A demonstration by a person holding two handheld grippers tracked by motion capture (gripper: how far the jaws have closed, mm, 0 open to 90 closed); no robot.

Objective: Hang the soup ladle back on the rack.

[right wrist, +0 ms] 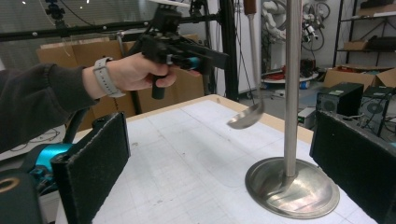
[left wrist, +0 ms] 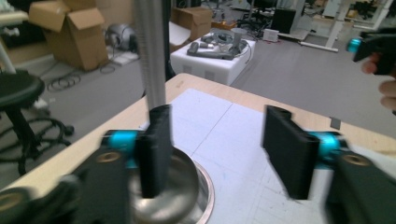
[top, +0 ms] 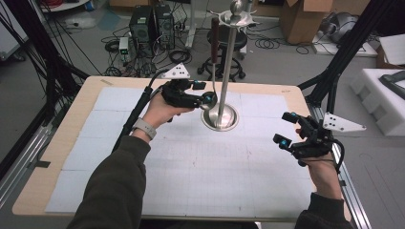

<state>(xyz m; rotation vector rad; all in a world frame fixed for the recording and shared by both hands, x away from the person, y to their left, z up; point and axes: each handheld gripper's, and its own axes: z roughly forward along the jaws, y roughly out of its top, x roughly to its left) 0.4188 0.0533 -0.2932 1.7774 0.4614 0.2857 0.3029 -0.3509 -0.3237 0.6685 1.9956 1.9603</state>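
steel ladle (right wrist: 246, 116) hung free at centre frame; left claw (top: 206, 93) gaped empty (a nudge might unhook it).

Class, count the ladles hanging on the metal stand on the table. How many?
1: a ladle hangs from the stand, beside its pole, bowl above the base. Others may be hidden.

Glossy metal stand (top: 220, 114), ladle (right wrist: 246, 116) (mirror-smooth); matt wood-edged table (top: 71, 124).

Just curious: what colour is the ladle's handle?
Dark reddish-brown; the ladle hangs from the stand, best seen in the high view.
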